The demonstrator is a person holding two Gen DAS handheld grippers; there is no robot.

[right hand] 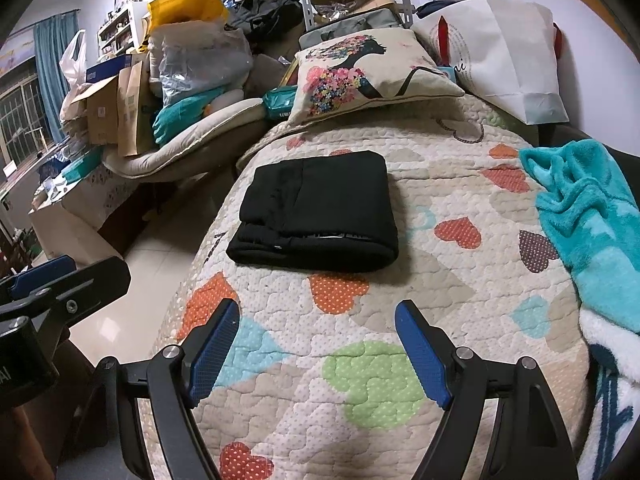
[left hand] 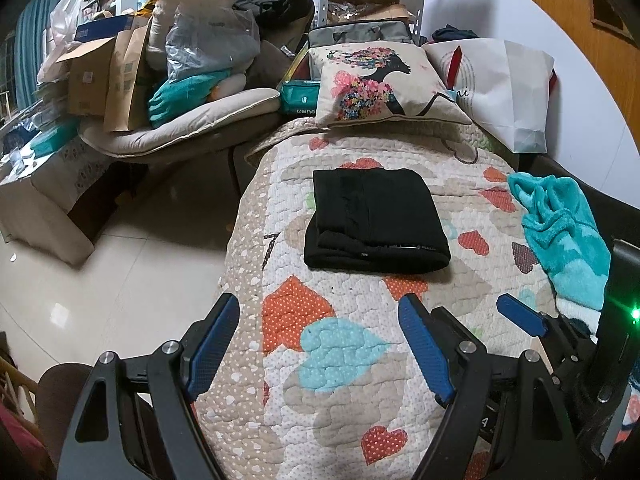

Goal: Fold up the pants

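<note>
The black pants (left hand: 374, 220) lie folded into a thick, neat rectangle on the heart-patterned quilt (left hand: 340, 360); in the right wrist view the pants (right hand: 320, 216) sit ahead and slightly left. My left gripper (left hand: 320, 312) hovers open over the quilt, short of the pants, nothing between its blue pads. My right gripper (right hand: 318, 316) is open too, likewise back from the pants and empty. One blue fingertip of the right gripper (left hand: 520, 314) shows at the right of the left wrist view. Part of the left gripper (right hand: 60, 280) shows at the left edge of the right wrist view.
A floral cushion (left hand: 384, 80) and a white paper bag (left hand: 504, 84) stand at the quilt's far end. A teal fleece blanket (left hand: 568, 232) lies bunched on the right. Left of the quilt's edge are pale floor tiles (left hand: 132, 272) and a chair piled with boxes and bags (left hand: 160, 68).
</note>
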